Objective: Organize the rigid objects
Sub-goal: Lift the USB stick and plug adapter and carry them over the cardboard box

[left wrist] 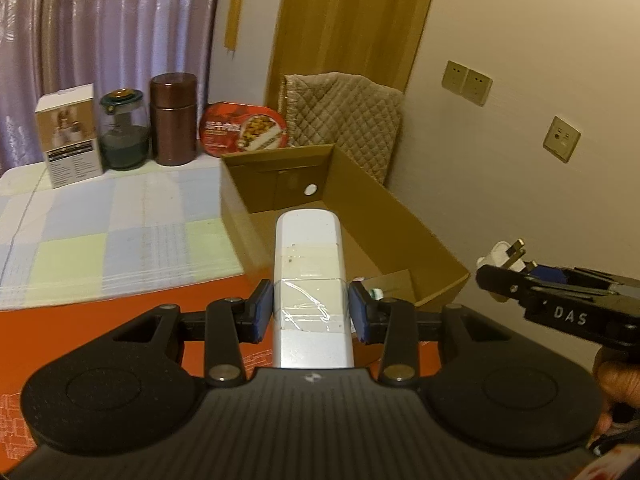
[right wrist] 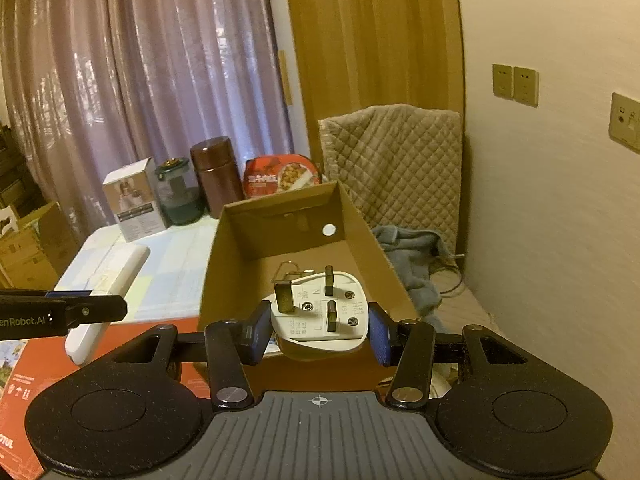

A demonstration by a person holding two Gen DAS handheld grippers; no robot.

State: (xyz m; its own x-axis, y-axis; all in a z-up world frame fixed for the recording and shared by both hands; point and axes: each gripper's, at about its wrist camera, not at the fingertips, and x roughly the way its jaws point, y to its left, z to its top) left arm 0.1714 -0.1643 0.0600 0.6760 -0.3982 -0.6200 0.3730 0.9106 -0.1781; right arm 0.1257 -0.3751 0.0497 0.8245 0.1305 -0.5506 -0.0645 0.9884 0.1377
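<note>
My left gripper (left wrist: 310, 314) has its jaws clamped on a white remote (left wrist: 309, 280), right gripper (right wrist: 318, 334) pinching a white plug (right wrist: 320, 316), both by the cardboard box (right wrist: 288, 216).

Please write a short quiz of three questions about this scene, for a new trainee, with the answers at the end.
1. True or false: the left hand-held gripper is shut on a long white bar-shaped device.
2. Which object does the right hand-held gripper hold? A) a brown canister B) a white three-pin plug C) a glass jar
3. Fill in: in front of both grippers stands an open ____ box, and the plug is not yet set down inside it.

Key:
1. True; its pads press on both sides of the device.
2. B; the plug's pins face the camera.
3. cardboard
</note>
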